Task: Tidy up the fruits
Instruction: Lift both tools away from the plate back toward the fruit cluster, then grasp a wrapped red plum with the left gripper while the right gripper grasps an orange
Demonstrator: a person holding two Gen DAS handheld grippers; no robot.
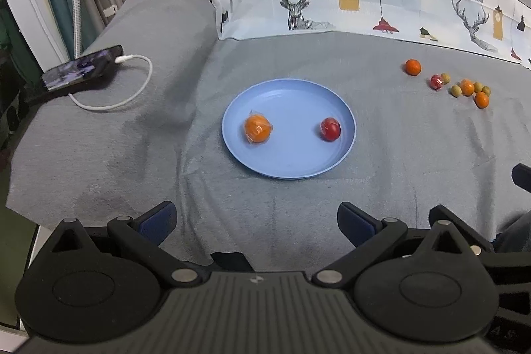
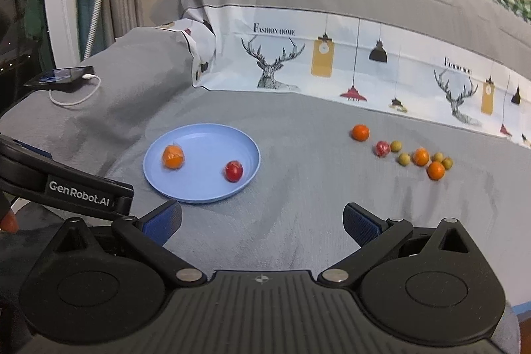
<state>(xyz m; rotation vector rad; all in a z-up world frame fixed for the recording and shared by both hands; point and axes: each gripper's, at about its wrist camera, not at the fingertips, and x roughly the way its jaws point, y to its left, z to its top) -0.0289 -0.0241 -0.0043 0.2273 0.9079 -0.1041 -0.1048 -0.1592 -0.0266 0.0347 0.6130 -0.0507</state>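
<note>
Both my grippers, left (image 1: 255, 221) and right (image 2: 262, 221), spread wide, holding nothing. Plate (image 1: 292, 161) w/ orange (image 1: 258, 129) and maybe a tomato (image 1: 330, 129) at 12 o'clock; loose fruit (image 2: 411, 151) at 2. Grey bedspread (image 2: 298, 221).

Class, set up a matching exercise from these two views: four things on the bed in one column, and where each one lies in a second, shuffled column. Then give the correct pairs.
Column 1
1. wrapped orange fruit
2. phone
3. small green fruits
4. blue plate

Column 2
A. plugged into a white cable, on the raised grey fold at left
B. on the grey cover, between the two hand-held grippers' views, holding two fruits
C. on the plate, left of the red fruit
D. loose on the cover at right, among oranges

Pairs: 1-C, 2-A, 3-D, 4-B
</note>
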